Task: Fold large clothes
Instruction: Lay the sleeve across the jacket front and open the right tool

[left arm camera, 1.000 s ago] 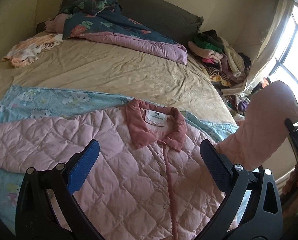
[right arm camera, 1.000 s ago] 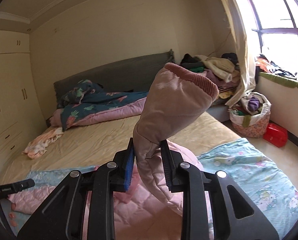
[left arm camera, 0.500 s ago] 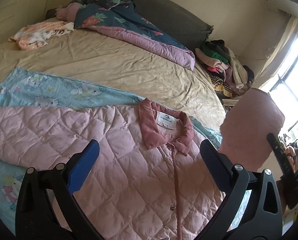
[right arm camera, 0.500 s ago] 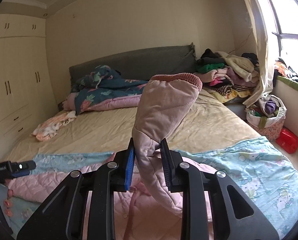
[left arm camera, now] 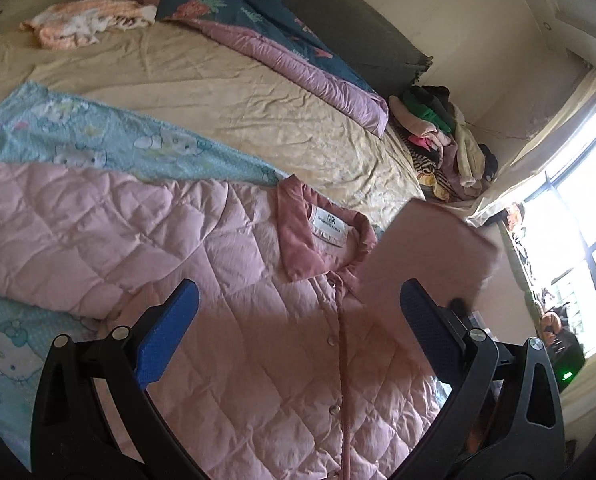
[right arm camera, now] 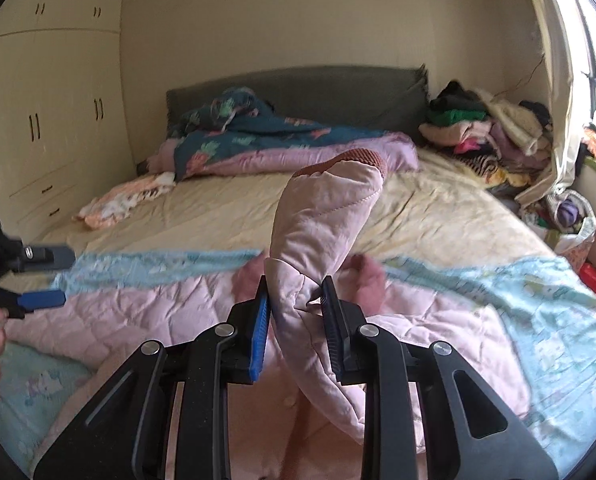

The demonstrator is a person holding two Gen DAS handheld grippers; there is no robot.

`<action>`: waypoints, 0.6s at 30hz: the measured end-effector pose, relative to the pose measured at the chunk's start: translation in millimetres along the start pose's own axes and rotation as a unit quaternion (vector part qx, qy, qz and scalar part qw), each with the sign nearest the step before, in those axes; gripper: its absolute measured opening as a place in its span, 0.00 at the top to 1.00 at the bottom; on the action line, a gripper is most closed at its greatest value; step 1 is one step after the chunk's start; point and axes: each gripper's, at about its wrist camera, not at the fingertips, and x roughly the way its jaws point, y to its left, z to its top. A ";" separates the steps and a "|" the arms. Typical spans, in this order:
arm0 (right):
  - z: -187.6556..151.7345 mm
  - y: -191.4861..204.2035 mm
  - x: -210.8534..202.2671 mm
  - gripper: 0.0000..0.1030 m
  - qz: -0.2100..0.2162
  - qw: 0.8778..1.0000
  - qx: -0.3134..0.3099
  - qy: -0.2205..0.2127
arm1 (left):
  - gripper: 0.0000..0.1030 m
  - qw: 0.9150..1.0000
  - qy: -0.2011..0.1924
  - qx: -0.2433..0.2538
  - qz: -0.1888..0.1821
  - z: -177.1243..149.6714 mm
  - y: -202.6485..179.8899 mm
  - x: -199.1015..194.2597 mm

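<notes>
- Left gripper [left arm camera: 298,312] hovers over the pink quilted jacket [left arm camera: 238,320], jaws wide apart, empty.
- Jacket lies spread flat on the blue blanket [left arm camera: 98,140] covering the bed [left arm camera: 218,92].
- Right gripper [right arm camera: 296,312] is clamped on the jacket's sleeve [right arm camera: 321,216], raised upright above the jacket's front.

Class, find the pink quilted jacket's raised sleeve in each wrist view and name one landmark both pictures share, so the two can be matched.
Left wrist view: the sleeve stands blurred at centre right, beside the collar.
Right wrist view: the sleeve rises at centre, pinched between the fingers of the right gripper.
Shared landmark: the pile of clothes at the bed's far corner.
</notes>
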 end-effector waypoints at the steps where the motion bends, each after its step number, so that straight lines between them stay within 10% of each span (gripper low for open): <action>1: -6.3 4.4 6.4 0.77 0.004 1.000 0.000 0.011 | 0.08 1.000 0.001 -0.003 -0.002 -0.8 2.6 1.0; 18: -76.0 75.7 45.4 0.64 0.093 0.987 -0.060 0.118 | 0.08 0.996 0.032 -0.066 -0.043 -19.9 34.2 19.7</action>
